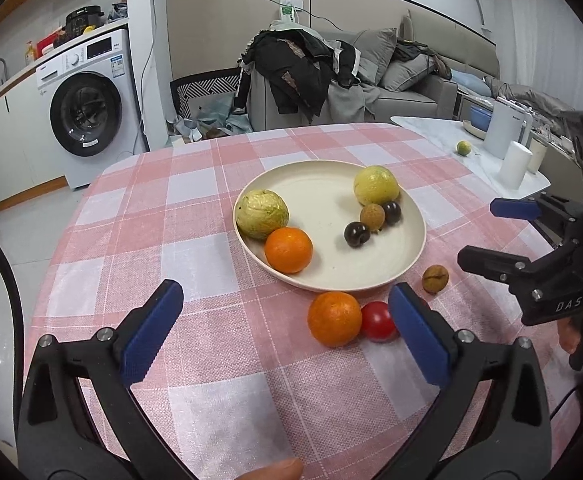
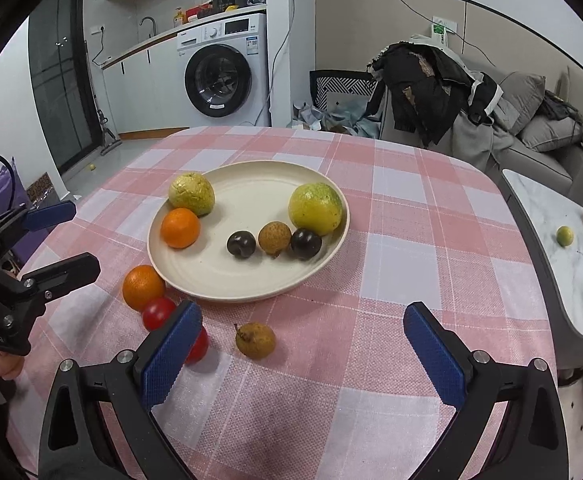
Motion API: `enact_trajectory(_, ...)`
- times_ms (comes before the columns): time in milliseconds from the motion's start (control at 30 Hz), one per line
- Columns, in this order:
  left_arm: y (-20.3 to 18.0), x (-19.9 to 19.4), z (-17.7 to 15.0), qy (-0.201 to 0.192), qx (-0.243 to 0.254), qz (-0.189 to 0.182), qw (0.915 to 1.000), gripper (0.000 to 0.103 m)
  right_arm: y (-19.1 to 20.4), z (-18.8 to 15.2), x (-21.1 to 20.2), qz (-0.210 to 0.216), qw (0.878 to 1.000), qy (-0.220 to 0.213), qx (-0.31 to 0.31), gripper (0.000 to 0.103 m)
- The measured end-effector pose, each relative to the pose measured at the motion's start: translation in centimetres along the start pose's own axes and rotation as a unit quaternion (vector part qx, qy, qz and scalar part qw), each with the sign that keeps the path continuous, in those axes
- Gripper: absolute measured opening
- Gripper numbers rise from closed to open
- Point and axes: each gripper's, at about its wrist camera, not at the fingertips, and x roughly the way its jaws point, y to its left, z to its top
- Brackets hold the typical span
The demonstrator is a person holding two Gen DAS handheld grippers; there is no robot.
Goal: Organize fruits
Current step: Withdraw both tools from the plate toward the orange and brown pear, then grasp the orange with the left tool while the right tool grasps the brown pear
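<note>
A cream plate (image 1: 323, 200) (image 2: 247, 276) on the pink checked tablecloth holds two yellow-green fruits (image 1: 262, 214) (image 1: 376, 185), an orange (image 1: 288, 249), two dark plums (image 1: 357, 234) and a brown longan (image 1: 372, 214). Beside the plate's near rim lie another orange (image 1: 334, 319) (image 2: 143, 287), a red tomato (image 1: 377, 321) (image 2: 158, 313) and a second longan (image 1: 435, 279) (image 2: 255, 340). A further red fruit (image 2: 198, 346) is half hidden behind the right gripper's left finger. My left gripper (image 1: 287, 332) (image 2: 67, 240) is open above the cloth with nothing in it. My right gripper (image 2: 303, 356) (image 1: 491, 236) is open too, short of the longan.
A white marble side table (image 2: 551, 240) to the right carries a lime (image 2: 565, 236) and white containers (image 1: 505, 132). Beyond the table's far edge stand a grey sofa piled with clothes (image 1: 299, 76) and a washing machine (image 1: 87, 112).
</note>
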Motion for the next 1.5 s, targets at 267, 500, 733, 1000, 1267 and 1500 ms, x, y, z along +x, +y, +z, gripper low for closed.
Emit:
enact_trajectory(267,0.1,1.6,-0.4,0.026,-0.002,0.0,0.9997,0.102,-0.2,-0.1,0.2,0.001,1.0,0.002,0.009,0.103)
enact_trajectory(500,0.0,2.5,-0.7,0.042,-0.001,0.0,0.9991,0.102,0.0,-0.5,1.2,0.004,1.0,0.02,0.004,0.103)
enact_trajectory(733,-0.6,3.3,-1.1,0.051,0.009,0.0,0.9987,0.102,0.0,-0.9,2.2,0.007,0.999,0.042,0.006,0.103)
enact_trajectory(1000,-0.2,4.0,-1.2,0.06,-0.002,0.003,0.9982,0.102,0.1,-1.4,3.7,-0.004,0.998,0.064,0.003,0.103)
enact_trajectory(1267,0.3,5.2,-1.4,0.075,-0.009,0.006,0.9971,0.102,-0.3,-1.5,4.3,-0.014,0.997,0.076,0.009,0.103)
enact_trajectory(1500,0.3,6.0,-1.5,0.085,-0.012,0.0,0.9963,0.102,0.0,-1.6,4.5,-0.013,0.997,0.078,0.004,0.103)
